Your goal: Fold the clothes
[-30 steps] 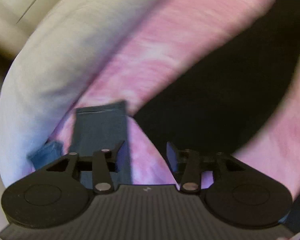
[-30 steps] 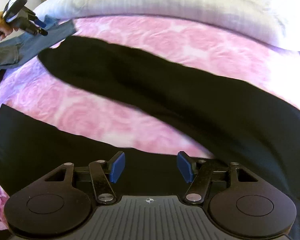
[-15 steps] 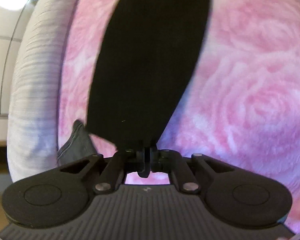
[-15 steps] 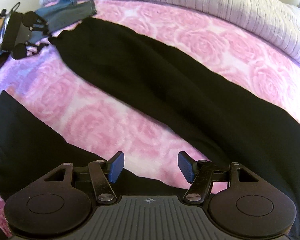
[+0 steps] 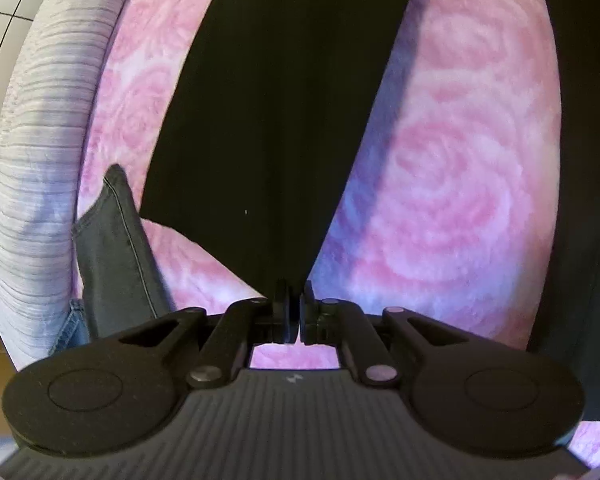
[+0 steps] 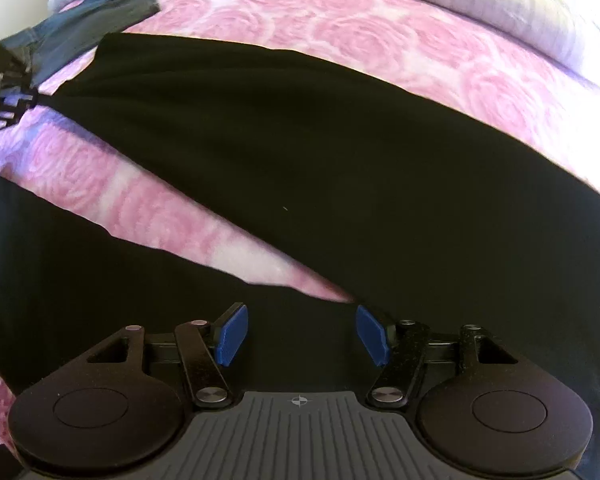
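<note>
Black trousers (image 6: 308,152) lie spread on the bed's pink rose cover (image 6: 380,36), two legs fanning apart w/ a wedge of cover showing between them. One leg runs toward the far left corner of the bed, near the grey-white pillow edge (image 5: 40,160); the other lies along the near edge, under the right gripper (image 6: 298,334).

What changed: a sec ago the left gripper (image 5: 294,312) was open over the cover beside a pair of jeans (image 5: 116,248), nothing in it. Now its jaws are pinched tight on the hem corner of the far leg, cloth clamped between the pads. Judgement: the grab is made, so that leg is ready to be lifted and carried over onto the other one — first fold is about to start, none done yet.

Right gripper hasn't closed: blue pads (image 6: 232,334) sit roughly the same gap apart as before, hovering above black cloth near the crotch/waist area, holding nothing. Can't tell if pads touch the fabric.

Count: 1 pr black trousers (2 legs), 1 pr jeans at the far left corner, 2 grippers, 1 pillow/bolster strip along the far edge, 1 rose cover.
</note>
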The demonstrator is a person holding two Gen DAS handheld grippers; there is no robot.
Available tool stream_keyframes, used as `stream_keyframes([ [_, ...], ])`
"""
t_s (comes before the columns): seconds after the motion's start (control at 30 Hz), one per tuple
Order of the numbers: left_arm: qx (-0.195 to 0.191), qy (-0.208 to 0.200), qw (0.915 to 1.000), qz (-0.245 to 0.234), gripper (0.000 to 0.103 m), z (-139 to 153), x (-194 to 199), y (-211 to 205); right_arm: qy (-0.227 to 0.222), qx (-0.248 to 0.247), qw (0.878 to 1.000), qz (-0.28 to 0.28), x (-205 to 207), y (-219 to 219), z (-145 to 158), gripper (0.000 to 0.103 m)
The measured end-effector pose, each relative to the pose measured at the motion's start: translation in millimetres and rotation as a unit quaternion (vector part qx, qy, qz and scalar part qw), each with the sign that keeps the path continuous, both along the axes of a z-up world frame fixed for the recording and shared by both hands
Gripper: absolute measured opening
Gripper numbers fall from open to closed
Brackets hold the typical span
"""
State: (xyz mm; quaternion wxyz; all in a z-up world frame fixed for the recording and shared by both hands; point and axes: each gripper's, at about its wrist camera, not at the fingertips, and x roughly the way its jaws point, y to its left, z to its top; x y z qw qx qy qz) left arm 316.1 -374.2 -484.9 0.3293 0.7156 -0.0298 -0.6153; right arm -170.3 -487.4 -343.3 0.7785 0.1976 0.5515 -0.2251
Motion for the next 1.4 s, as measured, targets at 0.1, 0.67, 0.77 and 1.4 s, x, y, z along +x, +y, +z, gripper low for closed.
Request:
stream_keyframes([
  [0.1,0.005,-0.020,0.9996,0.017,0.009,-1.0,7.3,-7.0,0.007,0.000,0.999,-0.041,-23.1,-8.0,0.2,0.064],
  [0.67,-0.023,0.159,0.9766,0.142,0.035,64.9,-70.7,-99.2,0.002,-0.059,0.980,-0.189,-137.1,-80.3,31.8,0.064],
  [0.77,-0.018,0.188,0.9702,0.152,0.037,64.4,-115.1,-130.6,0.007,-0.081,0.980,-0.182,-165.2,-111.4,37.2,0.064],
  [1.4,-0.004,0.111,0.9882,0.106,0.041,3.1,-279.9,-207.3,0.060,-0.164,0.979,0.107,-197.4,-303.2,-54.0,0.064],
])
